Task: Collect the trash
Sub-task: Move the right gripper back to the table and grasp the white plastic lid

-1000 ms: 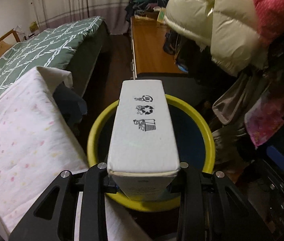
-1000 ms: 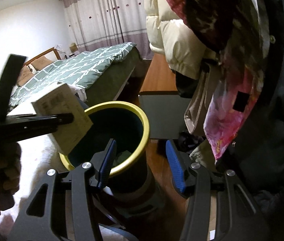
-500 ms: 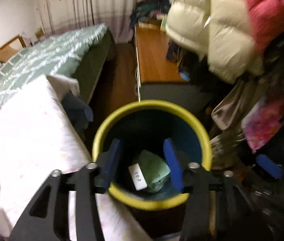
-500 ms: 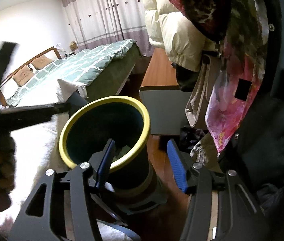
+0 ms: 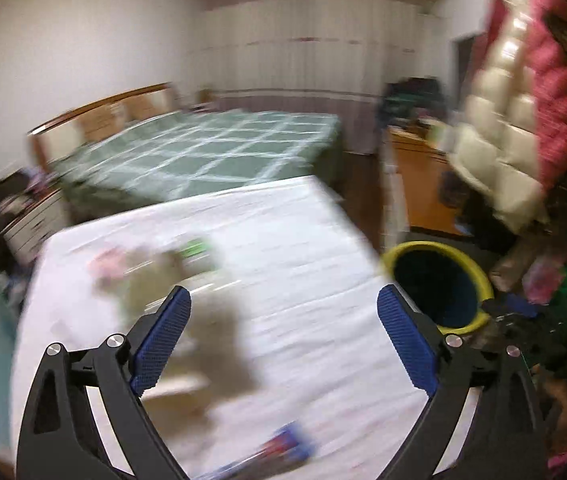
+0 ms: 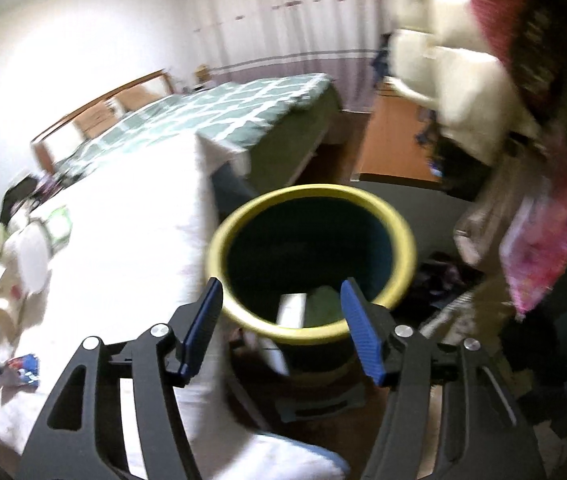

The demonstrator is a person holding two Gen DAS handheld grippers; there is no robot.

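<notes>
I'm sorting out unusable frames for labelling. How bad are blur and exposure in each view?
Left wrist view: heavy motion smear; the litter on the white sheet is unreadable, while the left hand-held gripper stays sharp. Right wrist view: milder blur, yellow-rimmed bin legible, but the sheet is blown out to glaring white. Both show fisheye bending and dark corners.

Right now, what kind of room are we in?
A home bedroom, most likely. A bed with a green checked quilt and wooden headboard, floor-length curtains, and puffy jackets hanging beside a yellow-rimmed trash bin.
</notes>
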